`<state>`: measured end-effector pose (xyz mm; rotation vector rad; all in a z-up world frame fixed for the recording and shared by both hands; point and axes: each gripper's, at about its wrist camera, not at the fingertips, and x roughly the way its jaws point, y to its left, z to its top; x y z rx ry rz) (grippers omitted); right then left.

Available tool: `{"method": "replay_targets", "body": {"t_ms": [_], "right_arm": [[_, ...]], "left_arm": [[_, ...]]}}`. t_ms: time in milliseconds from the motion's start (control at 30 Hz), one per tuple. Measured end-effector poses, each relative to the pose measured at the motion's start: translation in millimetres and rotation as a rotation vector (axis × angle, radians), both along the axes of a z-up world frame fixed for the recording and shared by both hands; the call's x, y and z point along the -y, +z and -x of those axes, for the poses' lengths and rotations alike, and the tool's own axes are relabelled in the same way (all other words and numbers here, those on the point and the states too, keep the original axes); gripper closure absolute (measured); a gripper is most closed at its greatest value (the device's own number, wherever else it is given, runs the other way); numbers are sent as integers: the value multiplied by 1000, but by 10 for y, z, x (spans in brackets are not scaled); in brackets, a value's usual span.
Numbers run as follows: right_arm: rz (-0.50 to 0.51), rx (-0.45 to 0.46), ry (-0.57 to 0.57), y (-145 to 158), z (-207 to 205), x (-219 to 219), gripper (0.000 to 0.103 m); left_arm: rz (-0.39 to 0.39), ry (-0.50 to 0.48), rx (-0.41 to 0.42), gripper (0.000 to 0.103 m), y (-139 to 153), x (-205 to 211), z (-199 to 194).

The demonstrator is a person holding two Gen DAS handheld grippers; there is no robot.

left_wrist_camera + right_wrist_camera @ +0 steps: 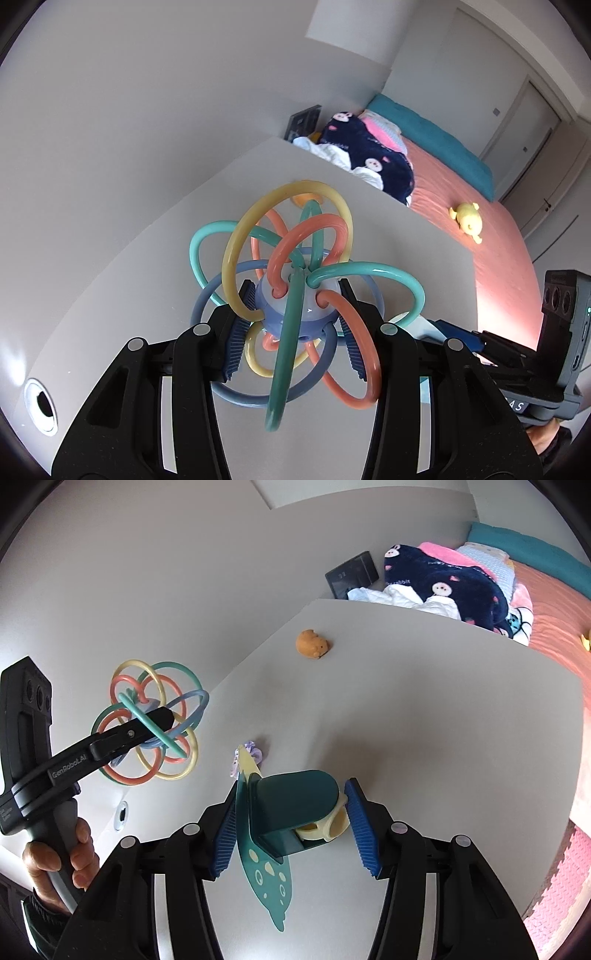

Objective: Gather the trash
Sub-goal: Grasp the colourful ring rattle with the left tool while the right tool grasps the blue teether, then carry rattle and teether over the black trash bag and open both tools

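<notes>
both hand-held grippers hold toys

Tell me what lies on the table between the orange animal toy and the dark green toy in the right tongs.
Only a small lilac ruffled thing; otherwise bare grey table, per the right wrist view.

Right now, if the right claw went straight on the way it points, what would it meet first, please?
Probably the white table: the right claw, shut on a teal toy, points down at it. The purple bit lies nearest ahead, though depth is unclear.
</notes>
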<state>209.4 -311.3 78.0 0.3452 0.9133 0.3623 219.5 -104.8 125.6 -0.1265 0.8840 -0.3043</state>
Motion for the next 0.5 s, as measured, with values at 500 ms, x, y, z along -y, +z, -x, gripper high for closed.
{"method": "replay_targets", "body": {"t_ms": [500], "right_arm": [[-32, 90, -151, 376, 661, 983, 47]], "left_arm": [[-16, -167, 55, 58, 364, 1113, 398]]}}
